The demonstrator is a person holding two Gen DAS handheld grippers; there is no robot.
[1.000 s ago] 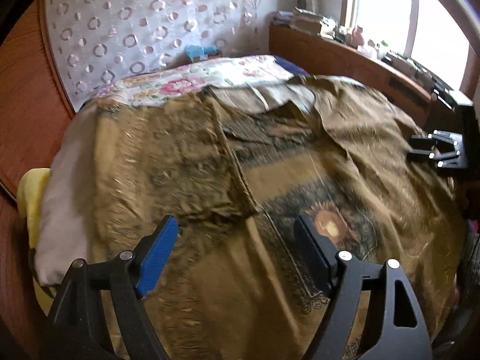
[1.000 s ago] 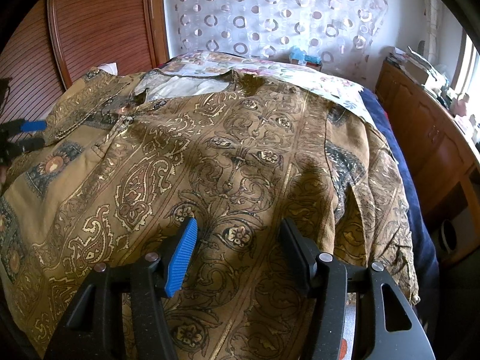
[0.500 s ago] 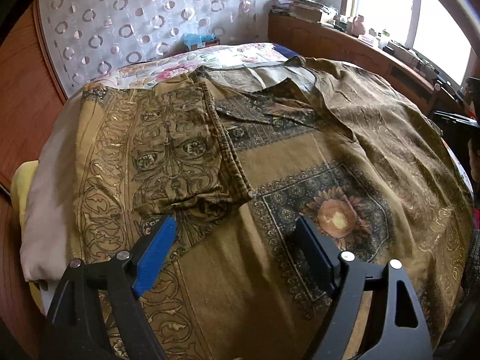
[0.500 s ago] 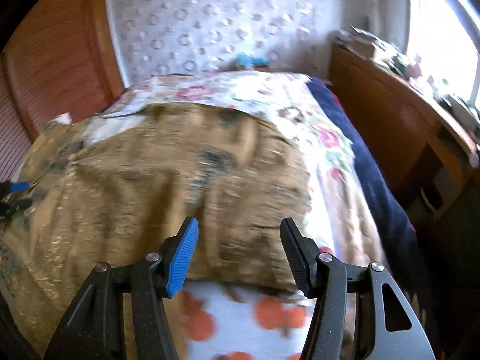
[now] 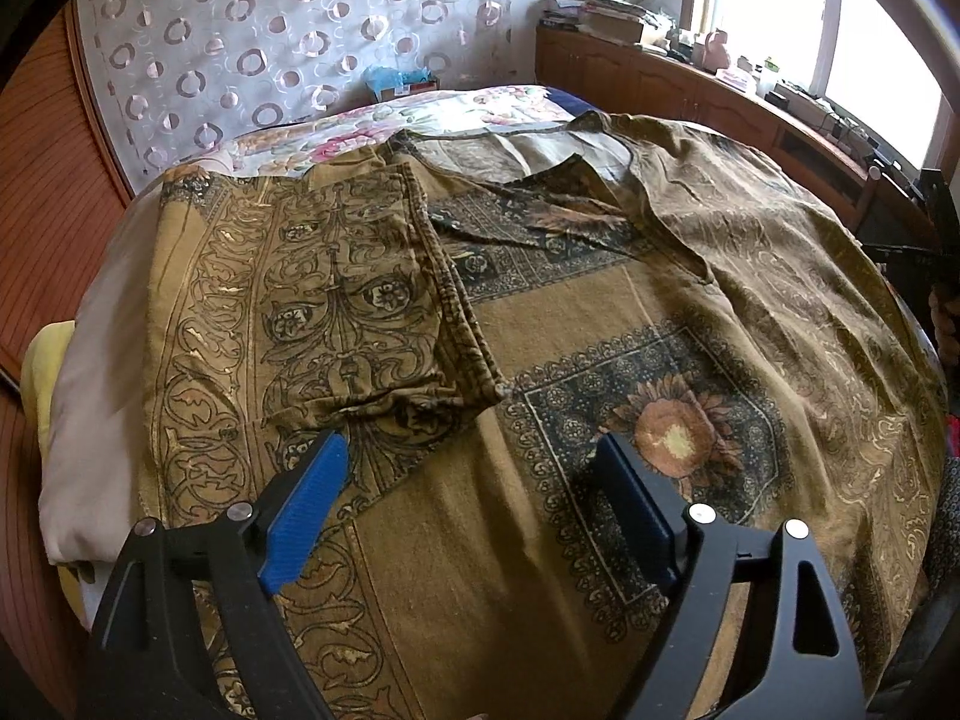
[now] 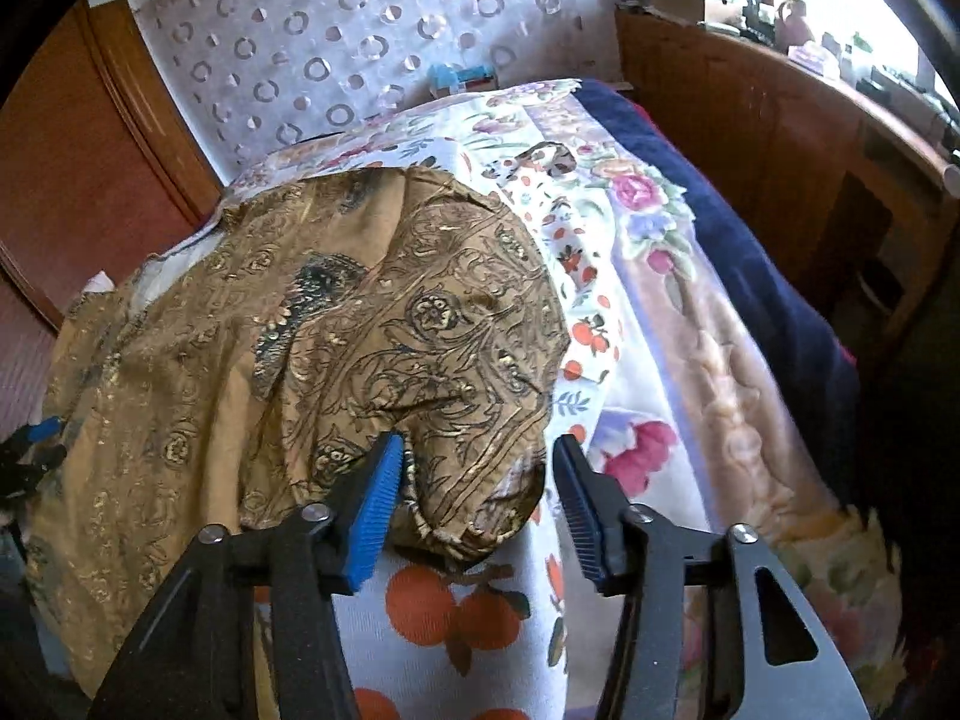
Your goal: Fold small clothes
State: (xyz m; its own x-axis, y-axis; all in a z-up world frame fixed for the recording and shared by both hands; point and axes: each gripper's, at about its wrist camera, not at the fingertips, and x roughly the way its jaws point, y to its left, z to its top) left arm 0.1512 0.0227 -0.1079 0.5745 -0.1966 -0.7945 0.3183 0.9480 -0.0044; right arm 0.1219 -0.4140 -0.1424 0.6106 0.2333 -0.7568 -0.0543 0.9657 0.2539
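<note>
One sleeve (image 5: 336, 300) is folded in, just ahead of my wide, opening, empty left gripper (image 5: 474, 510). My right gripper (image 6: 477, 510) is closing around the other sleeve end (image 6: 474, 480), not yet folded.

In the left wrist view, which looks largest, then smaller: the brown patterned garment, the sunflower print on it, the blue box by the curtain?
1. brown patterned garment
2. sunflower print
3. blue box, though it lies farthest from the camera, so its true size is unsure.

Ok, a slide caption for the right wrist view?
Right gripper closing around the brown patterned garment's bunched edge on the floral bedsheet.
</note>
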